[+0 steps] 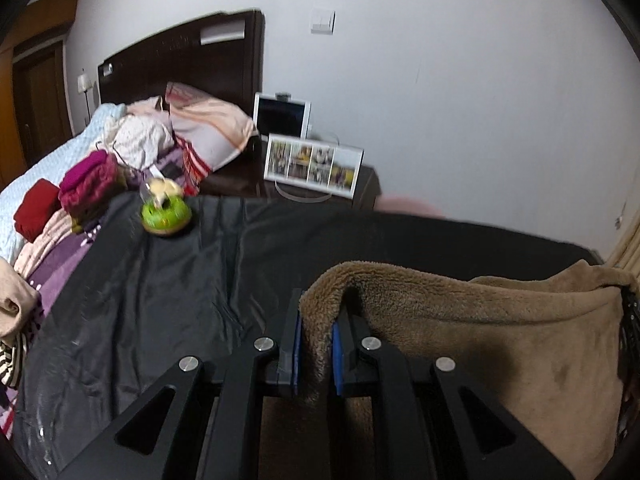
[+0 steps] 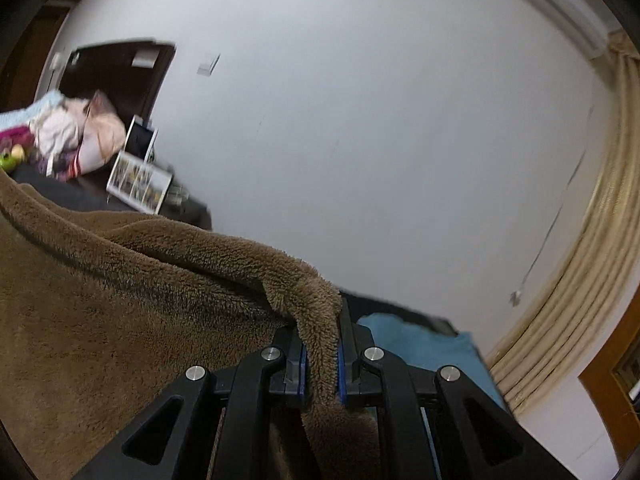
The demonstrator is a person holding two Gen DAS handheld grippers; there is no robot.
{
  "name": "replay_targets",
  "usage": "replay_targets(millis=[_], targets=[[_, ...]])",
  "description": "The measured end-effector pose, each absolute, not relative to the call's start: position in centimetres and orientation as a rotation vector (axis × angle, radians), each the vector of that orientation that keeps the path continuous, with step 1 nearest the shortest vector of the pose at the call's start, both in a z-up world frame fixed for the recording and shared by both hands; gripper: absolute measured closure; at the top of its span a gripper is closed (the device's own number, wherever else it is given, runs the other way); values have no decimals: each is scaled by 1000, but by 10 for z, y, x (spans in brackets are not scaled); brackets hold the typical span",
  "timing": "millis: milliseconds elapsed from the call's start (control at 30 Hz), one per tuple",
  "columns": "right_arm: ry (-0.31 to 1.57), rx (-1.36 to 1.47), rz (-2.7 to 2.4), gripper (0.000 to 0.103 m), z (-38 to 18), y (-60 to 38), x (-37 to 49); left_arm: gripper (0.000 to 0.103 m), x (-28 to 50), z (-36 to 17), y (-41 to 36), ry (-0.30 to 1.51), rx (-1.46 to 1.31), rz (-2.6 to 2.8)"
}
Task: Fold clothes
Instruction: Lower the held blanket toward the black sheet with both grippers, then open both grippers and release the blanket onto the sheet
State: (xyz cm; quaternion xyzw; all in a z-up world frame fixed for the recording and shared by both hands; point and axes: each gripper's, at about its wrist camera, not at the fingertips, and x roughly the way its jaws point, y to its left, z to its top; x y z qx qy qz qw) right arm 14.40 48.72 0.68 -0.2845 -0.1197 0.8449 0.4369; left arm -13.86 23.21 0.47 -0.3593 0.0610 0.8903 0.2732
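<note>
Gripping a brown fleece [image 1: 500, 320] w/ both tools: left gripper [image 1: 316, 340] has its jaws clamped on a bunched fold of the top edge, fabric squeezed between the blue pads [image 1: 297, 344] and hanging down through the gap. Right gripper [image 2: 322, 356] does the same on the other corner, jaws closed on a thick wad of fleece [image 2: 140, 300] that droops below the fingers.

Fleece is held up in the air, stretched between the two tools, above a black sheet [image 1: 160, 288]. Top hem sags in a shallow curve from one grip to the other. Pile is plush, fuzzy, mid-brown; looks lighter tan on the flat face in left view, darker in the creases. Can't tell what garment it is, could be a blanket or robe.

Far left on the sheet sits a green toy [image 1: 165, 214], blurred. Behind it, a pile of clothes [image 1: 90, 184], magenta and red folded bits, w/ pink-white bedding [image 1: 208, 128] against a dark headboard [image 1: 184, 60]. Right of the headboard a nightstand carries a photo frame [image 1: 313, 166] and a white-edged screen [image 1: 282, 114]. White wall [image 1: 460, 100] beyond w/ a switch [image 1: 322, 21]. Right view shows a blue cloth [image 2: 432, 348] near the gripper, beige curtain [image 2: 580, 280] far right.
</note>
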Motion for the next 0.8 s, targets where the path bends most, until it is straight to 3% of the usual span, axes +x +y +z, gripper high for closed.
replay_targets(millis=[400,467,600,633,700,733,767,800], targets=[[-232,-1014,2086,91,-38,496,108,83,-157,-48,255,323,-1138,2342],[-214,-1083,2072,89,-47,503,99,61,-157,-51,257,372,-1168,2339],[-193,-1180,2058,86,-60,510,92,40,-160,-55,252,399,-1219,2327],[-189,-1194,2061,81,-61,510,92,35,-161,-54,249,391,-1232,2314],[-176,-1208,2068,60,-60,511,95,31,-159,-48,238,363,-1237,2302],[-166,-1205,2075,35,-58,511,97,28,-157,-45,232,350,-1239,2296],[-154,-1192,2086,24,-53,510,101,26,-156,-42,227,336,-1239,2292],[-142,-1179,2098,24,-49,509,104,25,-153,-37,218,320,-1230,2297]])
